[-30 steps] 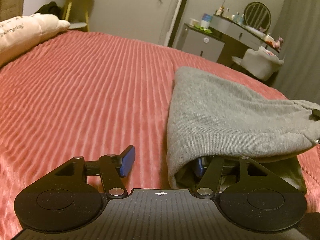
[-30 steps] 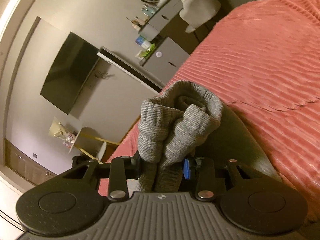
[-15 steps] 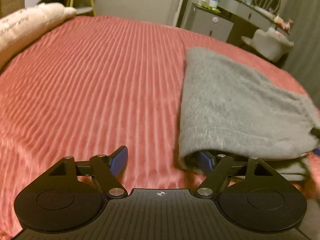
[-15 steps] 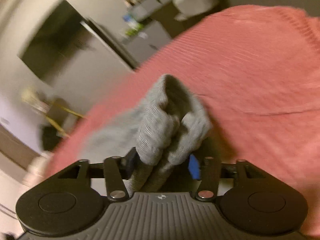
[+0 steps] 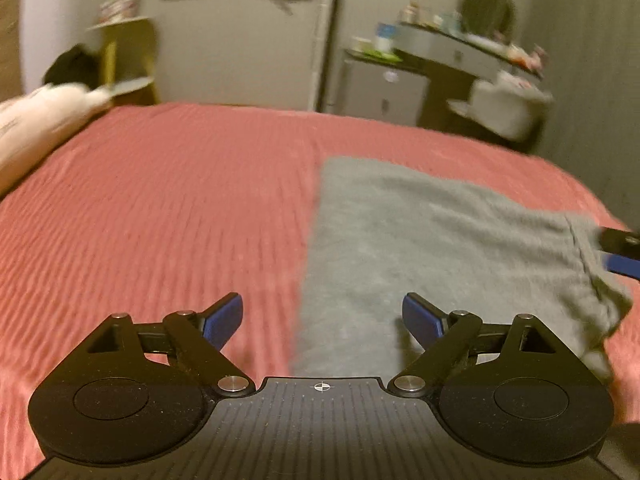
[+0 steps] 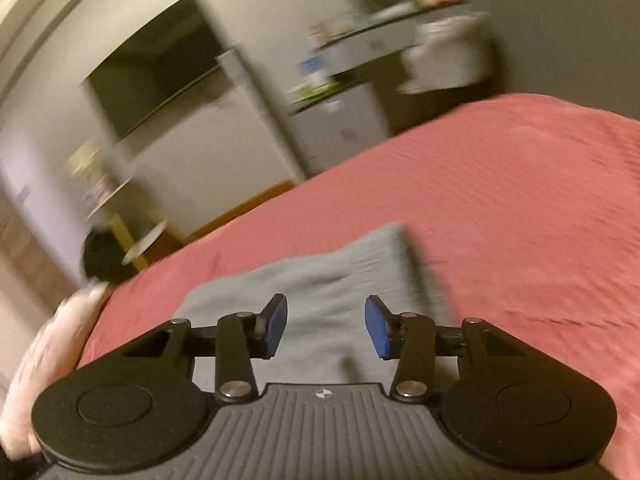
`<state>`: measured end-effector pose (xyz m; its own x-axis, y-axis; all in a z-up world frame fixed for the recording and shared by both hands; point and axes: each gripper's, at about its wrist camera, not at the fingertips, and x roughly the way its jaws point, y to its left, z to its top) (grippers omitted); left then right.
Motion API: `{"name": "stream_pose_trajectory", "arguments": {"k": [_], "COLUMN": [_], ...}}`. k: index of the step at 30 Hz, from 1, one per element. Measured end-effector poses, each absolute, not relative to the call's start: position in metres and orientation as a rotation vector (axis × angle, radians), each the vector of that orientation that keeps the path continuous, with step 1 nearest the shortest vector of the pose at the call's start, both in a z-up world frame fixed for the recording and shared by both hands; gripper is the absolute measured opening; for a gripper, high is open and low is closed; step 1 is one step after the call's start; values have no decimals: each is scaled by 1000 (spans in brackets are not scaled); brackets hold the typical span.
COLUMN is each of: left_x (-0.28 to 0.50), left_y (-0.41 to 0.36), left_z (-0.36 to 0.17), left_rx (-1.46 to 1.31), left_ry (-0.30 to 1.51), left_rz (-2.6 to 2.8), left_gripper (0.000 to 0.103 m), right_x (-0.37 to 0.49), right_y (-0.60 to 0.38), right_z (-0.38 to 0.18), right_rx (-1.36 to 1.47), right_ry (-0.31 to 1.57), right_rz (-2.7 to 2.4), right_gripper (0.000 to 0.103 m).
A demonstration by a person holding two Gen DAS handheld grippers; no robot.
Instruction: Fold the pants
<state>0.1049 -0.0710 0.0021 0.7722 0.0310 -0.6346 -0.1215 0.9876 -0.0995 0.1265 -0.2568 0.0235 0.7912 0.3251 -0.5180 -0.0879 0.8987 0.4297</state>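
Folded grey pants [image 5: 440, 248] lie flat on the red ribbed bedspread [image 5: 160, 220]. In the left wrist view my left gripper [image 5: 322, 308] hovers over the pants' near left edge. Its jaws are opening, and no cloth is caught between the blue pads. The right gripper's blue fingertip [image 5: 618, 252] shows at the pants' right end. In the right wrist view my right gripper [image 6: 326, 312] hangs above the grey pants [image 6: 320, 280]. Its jaws are closing but stand apart, with only air between the pads. Both views are blurred by motion.
A pale pillow [image 5: 36, 120] lies at the bed's left edge. Beyond the bed stand a grey cabinet [image 5: 384, 92], a vanity with a white stool [image 5: 508, 108], a yellow side table [image 5: 124, 60] and a wall-mounted TV [image 6: 152, 68].
Both grippers let go of the pants and drew back and up. The bunched cloth the right gripper held now lies flat on the bed. The right wrist rolled towards level.
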Motion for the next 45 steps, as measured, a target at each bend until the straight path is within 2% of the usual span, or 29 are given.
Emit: {"name": "stream_pose_trajectory", "arguments": {"k": [3,5,6,15,21,27,31,36,39,45], "left_x": [115,116,116,116,117,119,121,125,125,126], "left_y": [-83,-81,-78,-62,-58,-54,-51,-44,-42,-34], "left_z": [-17,-29,-31,-32,-39,-43,-44,-45,-45,-42], "left_rx": [-52,-35,-52,-150,-145,-142,-141,-167,-186,-256], "left_ry": [762,814,823,864,846,839,830,832,834,838], "left_rz": [64,58,55,61,47,10,-9,-32,-39,-44], "left_gripper": [92,93,95,102,103,103,103,103,103,103], "right_x": [146,151,147,141,146,187,222,220,192,128], "right_y": [-231,-226,-224,-230,-221,-208,-215,-227,-234,-282], "right_z": [-6,-32,-38,-30,-15,-8,-16,-16,-13,2], "right_rx": [380,427,429,425,360,254,301,398,412,523], "right_ry": [761,876,872,855,775,759,721,763,815,779], "right_rz": [237,202,201,213,193,147,83,93,175,205], "right_gripper": [42,37,33,34,35,34,19,23,30,31]}}
